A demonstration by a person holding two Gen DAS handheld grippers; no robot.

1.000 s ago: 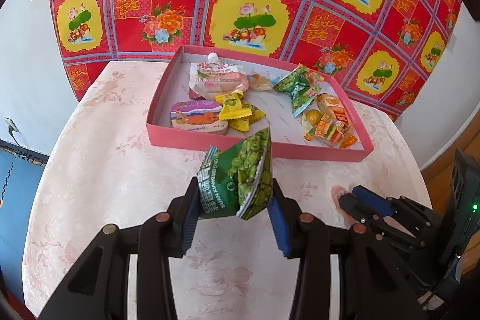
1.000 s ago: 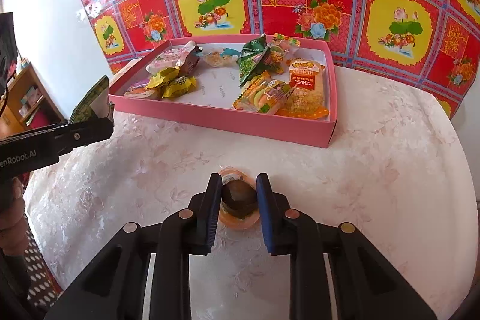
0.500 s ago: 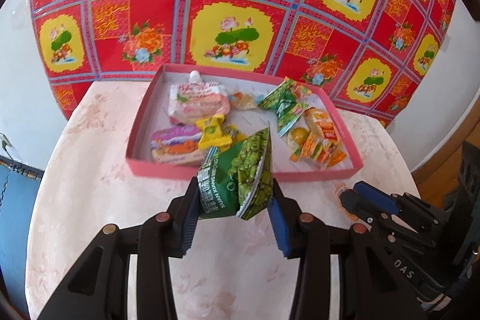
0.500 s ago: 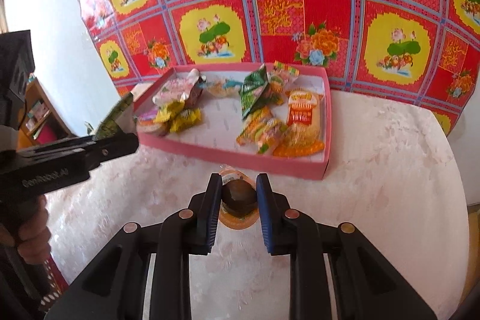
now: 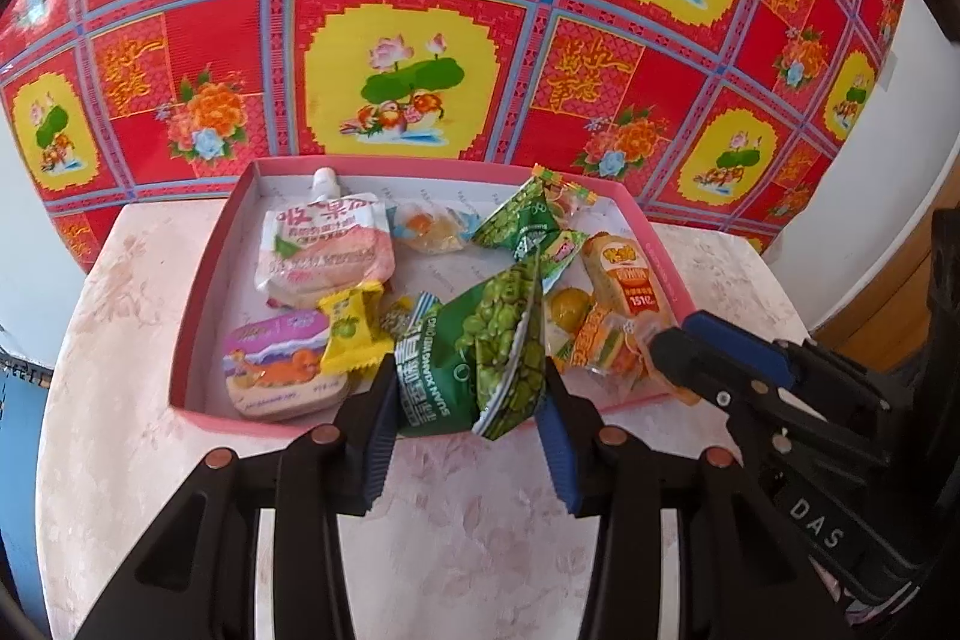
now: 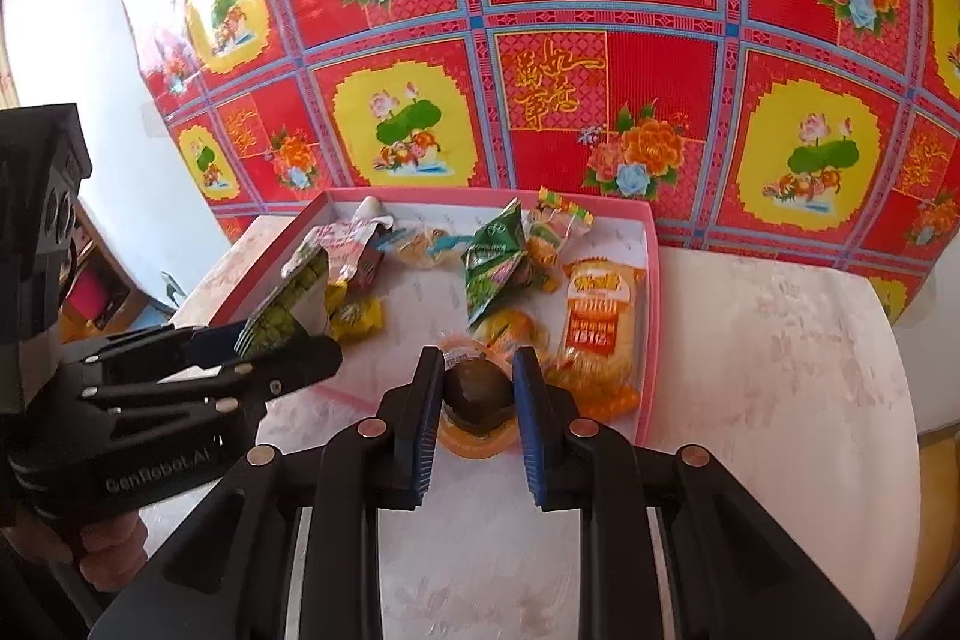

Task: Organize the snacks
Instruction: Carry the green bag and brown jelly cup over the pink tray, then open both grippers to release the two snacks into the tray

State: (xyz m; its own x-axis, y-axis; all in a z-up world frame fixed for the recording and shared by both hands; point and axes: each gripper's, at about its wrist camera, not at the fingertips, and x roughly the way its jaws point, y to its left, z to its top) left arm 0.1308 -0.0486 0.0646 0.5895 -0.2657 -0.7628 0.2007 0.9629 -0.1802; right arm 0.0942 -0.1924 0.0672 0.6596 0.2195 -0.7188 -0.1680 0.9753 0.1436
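Observation:
My left gripper point(image 5: 468, 394) is shut on a green pea snack bag point(image 5: 480, 358) and holds it above the near wall of the pink tray point(image 5: 204, 280). My right gripper point(image 6: 474, 400) is shut on a dark round snack in an orange-rimmed wrapper point(image 6: 477, 394), over the tray's near edge point(image 6: 651, 340). The tray holds several snacks: a pink pouch point(image 5: 324, 250), a yellow candy point(image 5: 351, 334), another green bag point(image 5: 519, 226) and an orange cake pack point(image 6: 600, 322). The left gripper with its green bag point(image 6: 288, 304) shows in the right wrist view.
The tray stands at the back of a round table with a pale floral cloth point(image 5: 120, 400). A red and yellow patterned sheet point(image 5: 420, 10) hangs behind it. The right gripper's arm point(image 5: 780, 400) reaches in beside the left one. A white wall point(image 6: 60, 10) is at the left.
Both grippers have risen and moved forward to the tray, each keeping hold of its snack. The right gripper has lifted the dark snack off the table.

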